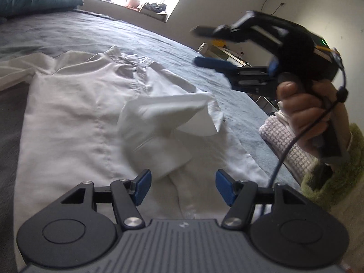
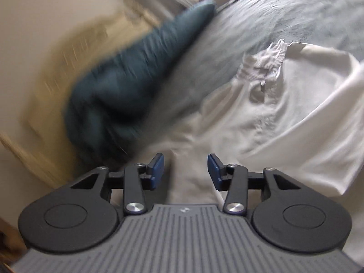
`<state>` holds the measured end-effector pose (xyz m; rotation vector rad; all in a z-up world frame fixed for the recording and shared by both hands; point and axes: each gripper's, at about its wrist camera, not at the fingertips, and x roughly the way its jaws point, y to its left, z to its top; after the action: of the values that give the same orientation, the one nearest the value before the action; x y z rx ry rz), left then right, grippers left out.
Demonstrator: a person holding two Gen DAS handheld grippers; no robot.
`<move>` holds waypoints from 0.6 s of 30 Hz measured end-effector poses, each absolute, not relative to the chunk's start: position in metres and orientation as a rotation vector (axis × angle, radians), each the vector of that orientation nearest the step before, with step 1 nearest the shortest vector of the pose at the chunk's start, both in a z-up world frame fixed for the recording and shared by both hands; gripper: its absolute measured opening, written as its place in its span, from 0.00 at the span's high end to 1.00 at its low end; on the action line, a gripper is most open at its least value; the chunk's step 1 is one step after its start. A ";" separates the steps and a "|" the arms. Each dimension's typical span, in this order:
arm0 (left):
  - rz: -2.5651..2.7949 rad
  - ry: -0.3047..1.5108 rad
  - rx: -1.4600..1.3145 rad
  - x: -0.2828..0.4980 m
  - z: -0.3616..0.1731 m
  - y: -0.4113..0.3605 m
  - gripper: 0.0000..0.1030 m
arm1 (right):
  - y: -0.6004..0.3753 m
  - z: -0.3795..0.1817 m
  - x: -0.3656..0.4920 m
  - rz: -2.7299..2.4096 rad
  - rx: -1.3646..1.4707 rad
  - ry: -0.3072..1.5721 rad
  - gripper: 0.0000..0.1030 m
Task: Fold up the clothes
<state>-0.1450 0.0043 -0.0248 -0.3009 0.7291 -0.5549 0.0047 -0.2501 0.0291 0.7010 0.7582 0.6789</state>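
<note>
Left claw (image 1: 183, 187) jaws apart, nothing btwn pads, hovering over white shirt (image 1: 75, 113). Right claw (image 2: 186, 174) also parted, empty, gripped by a hand (image 1: 311, 118) above shirt's right side. Shirt spread on grey-blue bed (image 1: 113, 29), one sleeve (image 1: 173, 111) flopped across middle. Teal pillow (image 2: 127, 75) at bed edge.

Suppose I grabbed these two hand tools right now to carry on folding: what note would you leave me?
Left gripper: open, empty, low over the white shirt.
Right gripper: open, empty, in the air above the shirt's right side.
Shirt: spread on the grey-blue bedspread, collar toward the window; one sleeve already lies loosely across the body.
Left: tidy that sleeve, bring in the other side, fold the shirt up.
</note>
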 end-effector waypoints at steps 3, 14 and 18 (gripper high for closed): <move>-0.529 0.724 -0.270 -0.140 -0.028 -0.003 0.38 | -0.283 0.030 -0.016 0.657 0.813 0.680 0.58; -0.415 0.754 -0.213 -0.117 -0.045 -0.012 0.46 | -0.301 -0.026 -0.135 0.516 0.725 0.705 0.57; -0.390 0.778 -0.282 -0.105 -0.049 -0.009 0.65 | -0.306 -0.043 -0.152 0.521 0.823 0.707 0.57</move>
<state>-0.1051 -0.0088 -0.0485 -0.2822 0.7776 -0.3905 -0.1519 -0.3062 -0.0427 0.8226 0.7073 0.5207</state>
